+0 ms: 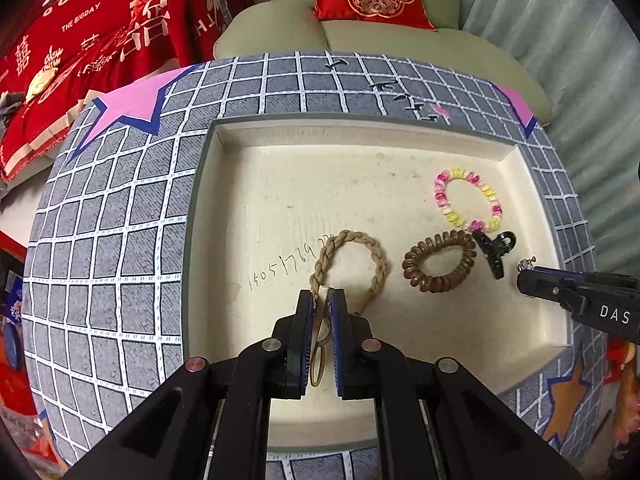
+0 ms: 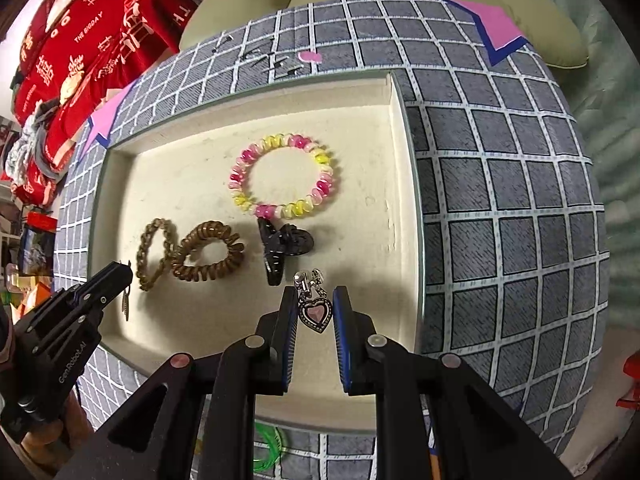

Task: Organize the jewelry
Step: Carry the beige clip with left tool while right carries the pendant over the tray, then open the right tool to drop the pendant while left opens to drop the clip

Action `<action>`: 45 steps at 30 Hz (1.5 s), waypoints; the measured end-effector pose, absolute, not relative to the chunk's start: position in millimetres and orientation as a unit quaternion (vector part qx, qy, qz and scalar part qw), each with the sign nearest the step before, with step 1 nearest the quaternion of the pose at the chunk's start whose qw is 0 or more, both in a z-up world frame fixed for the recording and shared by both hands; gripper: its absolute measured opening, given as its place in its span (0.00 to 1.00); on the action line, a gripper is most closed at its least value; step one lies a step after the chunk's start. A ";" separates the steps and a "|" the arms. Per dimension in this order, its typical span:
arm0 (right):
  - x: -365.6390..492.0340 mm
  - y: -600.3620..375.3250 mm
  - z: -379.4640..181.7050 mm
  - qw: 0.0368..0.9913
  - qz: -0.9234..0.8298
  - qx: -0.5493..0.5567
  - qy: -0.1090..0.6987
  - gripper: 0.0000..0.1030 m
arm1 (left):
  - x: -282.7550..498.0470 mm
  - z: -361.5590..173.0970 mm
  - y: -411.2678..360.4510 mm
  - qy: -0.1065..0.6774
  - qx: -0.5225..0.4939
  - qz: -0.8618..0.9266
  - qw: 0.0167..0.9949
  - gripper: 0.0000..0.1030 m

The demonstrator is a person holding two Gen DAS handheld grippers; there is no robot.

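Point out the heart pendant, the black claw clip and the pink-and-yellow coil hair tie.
heart pendant (image 2: pixel 316 312), right wrist view, pink centre.
black claw clip (image 2: pixel 280 246), right wrist view, hinge area.
pink-and-yellow coil hair tie (image 2: pixel 280 211), right wrist view, near arc.

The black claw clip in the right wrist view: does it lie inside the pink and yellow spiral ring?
No, the black claw clip lies outside the pink and yellow spiral ring, just below its lower edge on the tray.

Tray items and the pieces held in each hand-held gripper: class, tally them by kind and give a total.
Hair ties: 3 (braided, brown coil, pink-yellow coil)
Claw clip: 1
Heart pendant: 1
Bronze clip: 1
Total: 6
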State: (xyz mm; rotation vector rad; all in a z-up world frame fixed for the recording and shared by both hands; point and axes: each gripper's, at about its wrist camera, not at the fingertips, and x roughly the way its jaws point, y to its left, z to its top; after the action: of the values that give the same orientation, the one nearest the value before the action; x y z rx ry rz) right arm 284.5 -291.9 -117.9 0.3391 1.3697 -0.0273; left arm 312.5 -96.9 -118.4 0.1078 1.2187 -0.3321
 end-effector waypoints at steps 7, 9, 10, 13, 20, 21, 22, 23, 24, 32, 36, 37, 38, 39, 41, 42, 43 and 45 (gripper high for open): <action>285.4 -289.5 -127.7 0.759 -0.015 0.145 0.635 0.19 | 311.9 -127.0 -103.7 0.569 0.080 -0.146 0.805 0.19; 285.9 -288.4 -127.9 0.760 -0.014 0.141 0.635 0.19 | 312.6 -128.0 -105.4 0.568 0.085 -0.144 0.806 0.19; 285.2 -288.5 -127.7 0.760 -0.014 0.141 0.634 0.19 | 313.0 -128.2 -106.0 0.569 0.087 -0.143 0.805 0.19; 284.5 -288.9 -127.9 0.758 -0.012 0.145 0.636 0.20 | 312.9 -127.8 -108.2 0.570 0.095 -0.140 0.804 0.19; 282.6 -292.0 -122.9 0.759 -0.003 0.165 0.630 0.41 | 308.9 -122.6 -107.0 0.566 0.103 -0.131 0.808 0.19; 281.6 -293.6 -121.4 0.760 -0.003 0.166 0.629 0.42 | 308.7 -121.3 -106.9 0.564 0.104 -0.130 0.809 0.19; 280.9 -294.5 -119.0 0.761 -0.003 0.170 0.626 0.45 | 308.4 -120.4 -106.5 0.563 0.105 -0.130 0.809 0.19; 279.9 -295.2 -116.5 0.762 -0.002 0.173 0.624 0.49 | 308.3 -119.1 -106.0 0.562 0.104 -0.130 0.810 0.19; 279.1 -296.1 -114.1 0.764 -0.002 0.177 0.621 0.49 | 308.2 -117.4 -105.6 0.561 0.102 -0.130 0.811 0.19; 275.3 -297.5 -92.2 0.772 -0.001 0.198 0.604 0.54 | 307.5 -106.9 -103.1 0.558 0.097 -0.131 0.814 0.19; 270.4 -299.7 -81.5 0.775 0.000 0.210 0.597 0.60 | 307.1 -100.2 -100.8 0.555 0.089 -0.134 0.817 0.19; 271.4 -299.3 -81.2 0.774 0.000 0.211 0.596 0.60 | 306.7 -98.6 -100.7 0.553 0.090 -0.134 0.817 0.19; 270.4 -299.6 -79.6 0.774 0.000 0.213 0.596 0.60 | 306.3 -97.3 -100.6 0.552 0.090 -0.135 0.818 0.19; 269.6 -299.9 -78.4 0.774 -0.001 0.215 0.595 0.61 | 305.9 -96.4 -100.5 0.552 0.090 -0.135 0.818 0.20; 268.0 -300.3 -77.2 0.775 -0.002 0.219 0.593 0.72 | 305.5 -94.7 -100.1 0.552 0.090 -0.134 0.818 0.80; 267.7 -300.2 -76.0 0.775 -0.003 0.221 0.592 0.72 | 304.4 -91.3 -98.3 0.547 0.088 -0.123 0.823 1.00; 266.4 -300.8 -74.0 0.776 -0.004 0.222 0.590 0.72 | 301.4 -86.0 -96.7 0.531 0.087 -0.117 0.835 1.00; 265.2 -300.1 -71.5 0.777 -0.006 0.225 0.588 0.72 | 300.0 -81.0 -96.7 0.525 0.090 -0.118 0.838 1.00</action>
State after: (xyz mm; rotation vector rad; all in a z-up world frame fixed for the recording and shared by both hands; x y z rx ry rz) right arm 265.2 -300.1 -71.5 0.4868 1.2729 -0.0123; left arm 300.0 -96.7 -81.0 0.1899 1.1112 -0.2503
